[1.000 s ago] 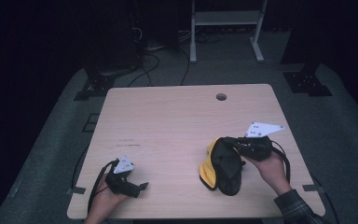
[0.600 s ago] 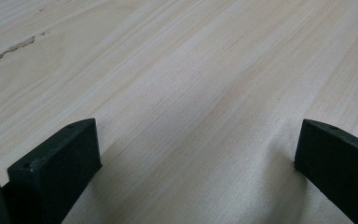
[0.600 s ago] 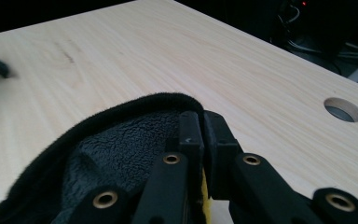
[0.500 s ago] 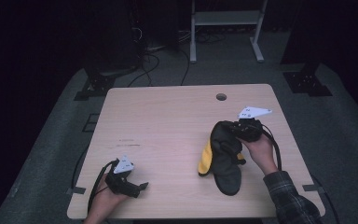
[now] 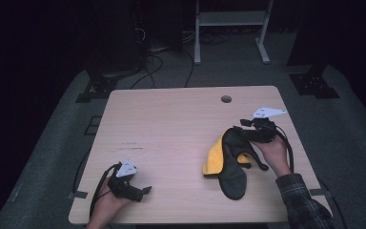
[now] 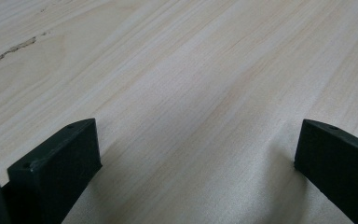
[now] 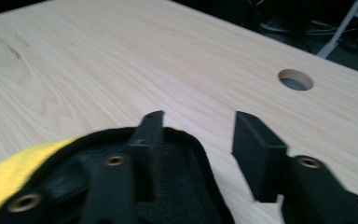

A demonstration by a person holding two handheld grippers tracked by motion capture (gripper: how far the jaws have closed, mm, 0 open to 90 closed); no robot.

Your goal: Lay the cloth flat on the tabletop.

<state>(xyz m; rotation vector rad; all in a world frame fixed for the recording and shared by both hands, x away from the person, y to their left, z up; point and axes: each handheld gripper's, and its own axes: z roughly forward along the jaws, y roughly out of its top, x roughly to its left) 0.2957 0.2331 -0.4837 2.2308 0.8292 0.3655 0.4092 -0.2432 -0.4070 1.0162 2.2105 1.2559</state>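
The black-and-yellow cloth [image 5: 231,160] lies at the table's [image 5: 171,124] four o'clock. The right gripper [image 5: 253,130], jaws apart, sits at the cloth's one o'clock edge, seemingly mid-fold. The left gripper [image 5: 140,192] rests parted at seven o'clock. Next move likely calls for a regrip.

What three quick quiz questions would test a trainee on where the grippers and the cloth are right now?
1. True or false: the left gripper has something between its jaws.
2. Which colours show on the cloth? A) red and white B) black and yellow C) blue and grey
3. Fill in: the round hole in the table lies near its ____ edge, as seen from the person's side.

Key
1. False: in the left gripper view its jaws stand wide apart over bare wood.
2. B. The cloth lies by the right gripper, whose jaws stand apart, one jaw against the black fabric.
3. Far.
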